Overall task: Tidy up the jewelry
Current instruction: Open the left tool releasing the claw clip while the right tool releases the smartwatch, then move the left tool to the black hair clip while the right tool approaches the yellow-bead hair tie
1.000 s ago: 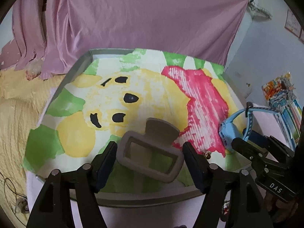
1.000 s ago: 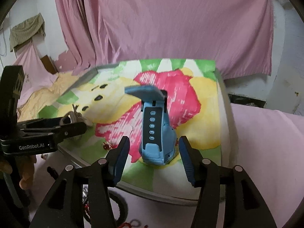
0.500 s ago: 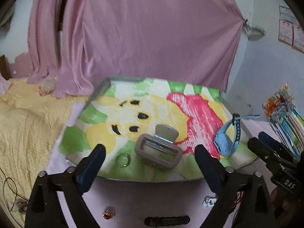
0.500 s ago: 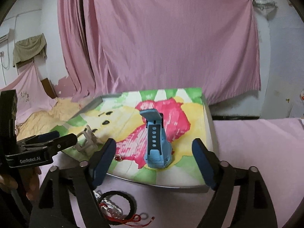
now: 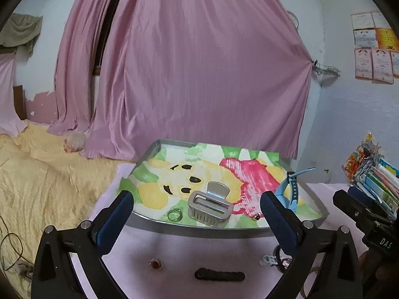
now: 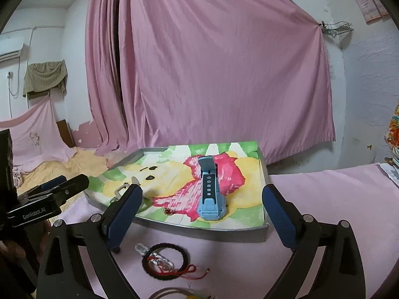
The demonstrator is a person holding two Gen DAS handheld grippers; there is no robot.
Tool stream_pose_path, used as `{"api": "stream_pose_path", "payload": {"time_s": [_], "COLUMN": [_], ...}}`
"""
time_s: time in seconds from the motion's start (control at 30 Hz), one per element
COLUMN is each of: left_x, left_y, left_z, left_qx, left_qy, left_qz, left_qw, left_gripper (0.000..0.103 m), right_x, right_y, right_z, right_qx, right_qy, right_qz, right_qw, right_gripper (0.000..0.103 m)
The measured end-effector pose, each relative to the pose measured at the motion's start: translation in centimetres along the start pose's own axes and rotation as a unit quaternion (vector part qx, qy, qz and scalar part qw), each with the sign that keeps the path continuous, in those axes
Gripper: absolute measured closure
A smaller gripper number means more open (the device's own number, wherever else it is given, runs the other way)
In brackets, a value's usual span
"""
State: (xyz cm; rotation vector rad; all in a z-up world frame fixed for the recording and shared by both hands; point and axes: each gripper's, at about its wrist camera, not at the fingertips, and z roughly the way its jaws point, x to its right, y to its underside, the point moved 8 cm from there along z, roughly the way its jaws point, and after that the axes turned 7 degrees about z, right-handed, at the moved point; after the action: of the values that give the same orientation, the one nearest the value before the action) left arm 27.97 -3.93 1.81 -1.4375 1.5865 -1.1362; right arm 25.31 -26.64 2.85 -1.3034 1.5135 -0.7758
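both grippers hang over the pink-covered desk (image 6: pixel 324 194) in front of the tray (image 5: pixel 199 231), the left gripper (image 5: pixel 197 214) and the right gripper (image 6: pixel 202 211) each with jaws wide apart and nothing between them. in the tray lie one grey hair claw (image 5: pixel 209 205), one ring (image 5: pixel 174 214), one small red-stoned piece (image 5: pixel 256 216) and one blue watch (image 6: pixel 210 194), the watch standing on its case near the front right. loose on the desk i count one black cord bracelet (image 6: pixel 165 261) with a metal clasp and red string lying on it, one dark hair clip (image 5: pixel 219 275), one red-stoned ring (image 5: pixel 155 264) — and something pale at the bottom edge of the right view, too cut off to name. the next pickup looks to be one of these; the bracelet lies nearest the right gripper. best come down steeply, straddle the cord at one side of the loop rather than the clasp, close gently, lift clear of the tray's front rim, and set it in a bare patch — away from the watch, which could topple.
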Motion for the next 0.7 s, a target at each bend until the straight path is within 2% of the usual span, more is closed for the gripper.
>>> {"api": "stream_pose_path", "payload": {"time_s": [0.4, 0.7], "left_x": [-0.1, 0.8], "left_y": [0.9, 3.2], "left_z": [-4.6, -6.1], "left_qx": [0.044, 0.031], "left_qy": [-0.01, -0.003], "left_qz": [0.005, 0.029], "left_qw": [0.999, 0.9991], "left_gripper": [0.001, 0.001], "right_x": [-0.6, -0.6], "right_y": [1.1, 1.9], "right_z": [-5.1, -7.5], "right_qx": [0.035, 0.046], "right_qy": [0.001, 0.003], "right_qz": [-0.022, -0.042], "right_qw": [0.999, 0.998], "right_gripper": [0.008, 0.008]}}
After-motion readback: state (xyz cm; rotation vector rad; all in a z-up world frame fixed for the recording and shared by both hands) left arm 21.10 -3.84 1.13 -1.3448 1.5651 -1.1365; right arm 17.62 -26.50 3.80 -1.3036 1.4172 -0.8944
